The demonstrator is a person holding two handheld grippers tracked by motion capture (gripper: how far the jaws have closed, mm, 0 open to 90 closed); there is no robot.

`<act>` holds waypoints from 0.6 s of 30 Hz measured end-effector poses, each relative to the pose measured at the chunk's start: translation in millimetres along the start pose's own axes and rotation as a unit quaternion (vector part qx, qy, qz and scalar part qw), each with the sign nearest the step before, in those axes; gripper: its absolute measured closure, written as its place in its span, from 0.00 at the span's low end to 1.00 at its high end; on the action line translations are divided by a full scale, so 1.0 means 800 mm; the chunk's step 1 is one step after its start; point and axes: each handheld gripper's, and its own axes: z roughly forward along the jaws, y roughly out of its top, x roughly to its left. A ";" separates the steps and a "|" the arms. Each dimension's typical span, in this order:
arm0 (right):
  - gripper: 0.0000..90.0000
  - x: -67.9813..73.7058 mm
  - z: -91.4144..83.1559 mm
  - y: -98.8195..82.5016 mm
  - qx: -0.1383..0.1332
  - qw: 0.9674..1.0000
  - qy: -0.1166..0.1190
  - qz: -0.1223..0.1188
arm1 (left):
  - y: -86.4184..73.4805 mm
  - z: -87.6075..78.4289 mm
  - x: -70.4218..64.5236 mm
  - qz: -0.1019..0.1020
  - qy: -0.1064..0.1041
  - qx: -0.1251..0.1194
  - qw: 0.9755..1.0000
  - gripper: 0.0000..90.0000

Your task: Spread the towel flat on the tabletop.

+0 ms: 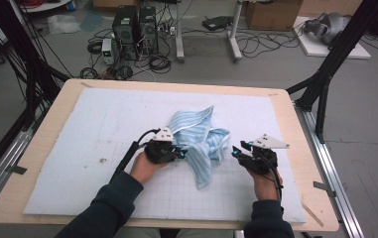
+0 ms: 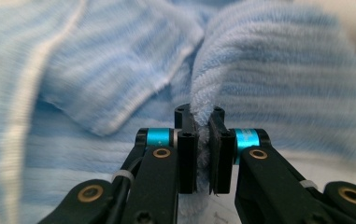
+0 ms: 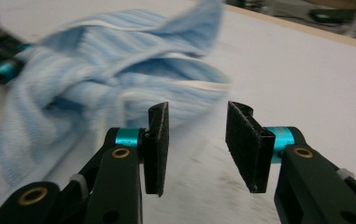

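A light blue striped towel (image 1: 196,141) lies crumpled in the middle of the white mat (image 1: 102,124). My left gripper (image 1: 180,153) is shut on a fold of the towel (image 2: 259,70), and the fabric is pinched between its pads (image 2: 188,158). My right gripper (image 1: 234,151) stands open just right of the towel, a little above the mat, with nothing between its fingers (image 3: 157,149). In the right gripper view the towel (image 3: 96,93) lies ahead and to the left, and the left gripper (image 3: 3,70) shows at the far left edge.
The mat covers a wooden table (image 1: 295,129). Beyond the table's far edge the floor holds computer towers (image 1: 134,27), cables and boxes. Black frame legs (image 1: 325,74) stand at both sides of the table.
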 end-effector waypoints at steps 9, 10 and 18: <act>0.87 0.062 0.070 0.008 0.095 0.992 0.040 -0.078 | -0.004 -0.036 0.033 -0.028 0.039 -0.026 0.999 0.93; 0.91 0.057 0.074 0.007 0.098 0.992 0.043 -0.072 | -0.005 -0.040 0.037 -0.031 0.046 -0.026 0.998 0.93; 0.96 0.026 0.074 0.019 0.067 0.997 0.023 -0.024 | -0.015 -0.049 0.077 -0.065 0.111 -0.035 0.991 0.94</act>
